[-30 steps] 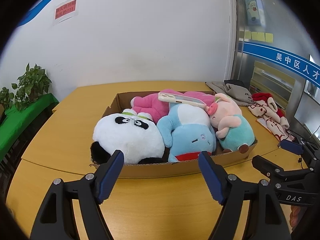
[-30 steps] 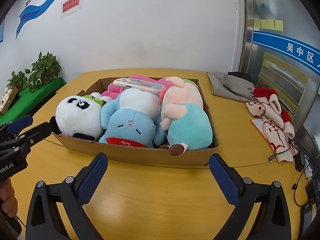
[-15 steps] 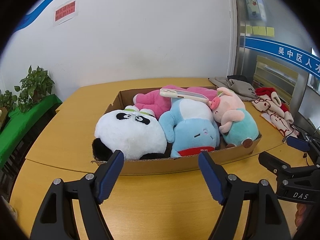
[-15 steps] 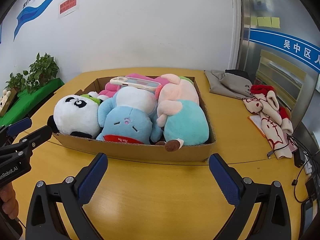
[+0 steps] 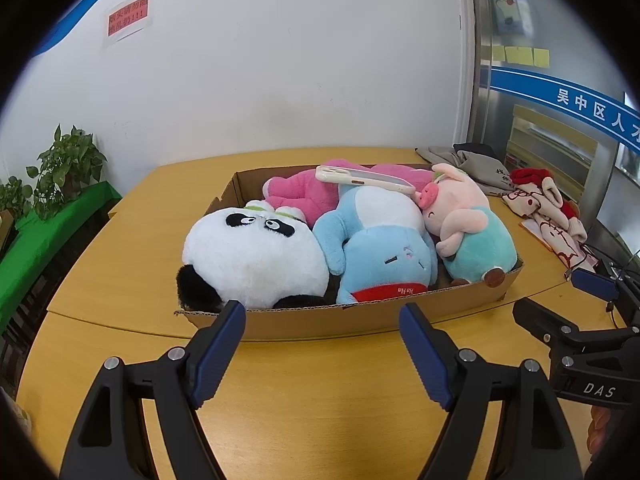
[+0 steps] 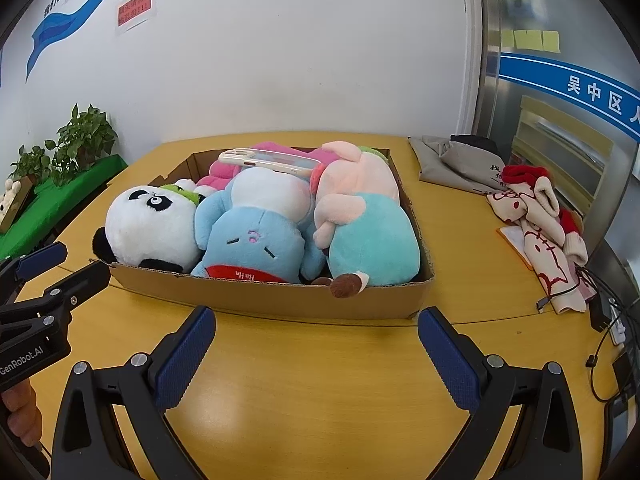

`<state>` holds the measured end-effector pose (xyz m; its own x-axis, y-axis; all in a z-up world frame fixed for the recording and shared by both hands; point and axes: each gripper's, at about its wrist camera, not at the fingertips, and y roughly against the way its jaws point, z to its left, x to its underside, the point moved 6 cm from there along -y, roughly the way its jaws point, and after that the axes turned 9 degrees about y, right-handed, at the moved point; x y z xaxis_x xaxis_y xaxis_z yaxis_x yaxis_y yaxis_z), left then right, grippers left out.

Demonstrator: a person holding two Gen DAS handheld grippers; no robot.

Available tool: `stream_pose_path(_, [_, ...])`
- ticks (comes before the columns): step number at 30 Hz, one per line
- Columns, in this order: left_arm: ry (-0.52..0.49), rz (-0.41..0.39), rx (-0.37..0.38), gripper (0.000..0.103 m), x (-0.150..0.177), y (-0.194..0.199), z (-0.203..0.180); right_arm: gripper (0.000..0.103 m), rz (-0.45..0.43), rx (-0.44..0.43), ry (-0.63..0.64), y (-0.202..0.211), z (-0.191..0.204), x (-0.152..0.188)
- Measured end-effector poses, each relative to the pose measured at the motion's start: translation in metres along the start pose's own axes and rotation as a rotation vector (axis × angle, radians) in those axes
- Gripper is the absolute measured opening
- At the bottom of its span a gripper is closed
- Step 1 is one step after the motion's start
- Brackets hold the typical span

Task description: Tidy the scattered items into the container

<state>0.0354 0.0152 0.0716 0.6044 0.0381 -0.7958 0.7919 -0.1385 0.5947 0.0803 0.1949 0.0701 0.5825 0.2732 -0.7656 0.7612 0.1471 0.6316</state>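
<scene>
Cardboard box (image 5: 320, 320) sits at the centre of both views on the wooden table (image 5: 304, 392), its near wall running across the middle of each frame. Four plush toys pack it. A panda plush (image 5: 248, 252) fills the left end, its black ear against the near wall. Just right of it lies a blue plush (image 5: 384, 252) with a red band at its lower edge, touching the panda. At the right end a pink pig plush in a teal outfit (image 5: 468, 232) leans on the blue one, one brown foot poking over the box rim. Behind them, toward the upper middle of the frame, a pink plush (image 5: 300, 196) lies along the far wall. A cream phone case (image 5: 364, 178) rests flat on top of the pink and blue toys.

On the table at the right of the frame, well apart from the box, lies a heap of red-and-cream cloth items (image 6: 536, 220), with a grey garment (image 6: 456, 160) beyond it. Potted plants (image 5: 64, 168) stand at the left edge.

Left gripper (image 5: 322, 330) hangs low in its own view, fingers spread wide and holding nothing, short of the box. Right gripper (image 6: 316, 336) does likewise in its view, jaws wide apart and empty
</scene>
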Motion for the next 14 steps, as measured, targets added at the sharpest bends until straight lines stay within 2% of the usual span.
stream_pose_path(14, [-0.003,-0.008,-0.024,0.081,0.0013,0.0000,0.0018,0.103,0.013,-0.006,0.001,-0.0048,0.0020,0.0018])
